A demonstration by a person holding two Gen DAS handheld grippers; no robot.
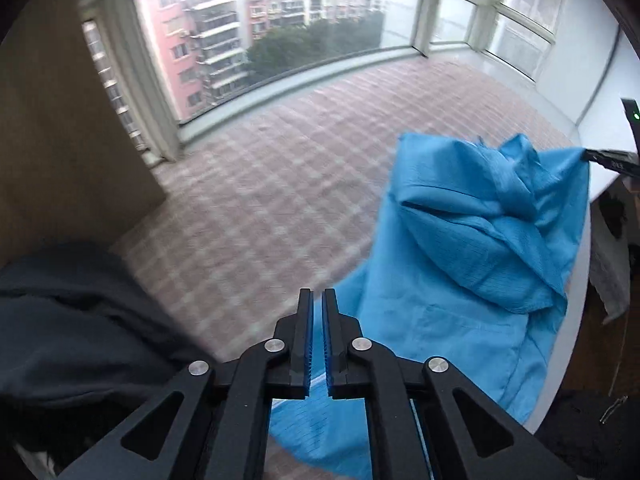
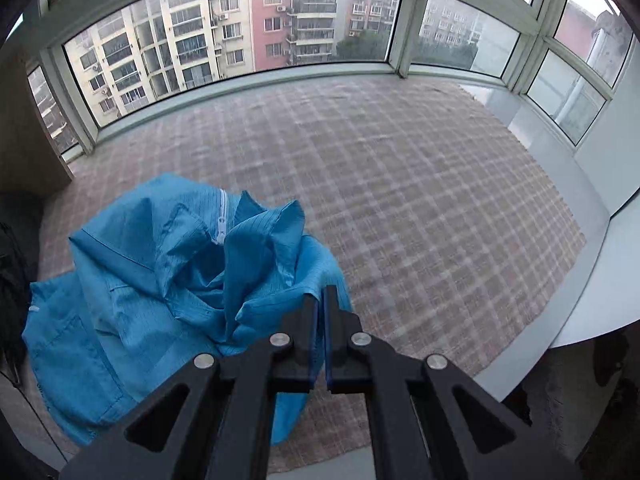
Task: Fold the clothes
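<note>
Looking along the left gripper (image 1: 317,300), its jaws stand nearly closed with a thin sliver of blue cloth between them, so it appears to pinch the hem of a blue jacket (image 1: 460,280). This garment lies bunched on a checked mat (image 1: 260,184) toward its right edge, one corner pulled up by the right gripper (image 1: 608,160). A dark garment (image 1: 80,312) sits at the near left corner.

From the right wrist, the right gripper (image 2: 320,300) is clamped on a jacket fold. The jacket (image 2: 160,280) is crumpled, zipper (image 2: 221,220) showing; no neat fold is visible, so folding remains.
</note>
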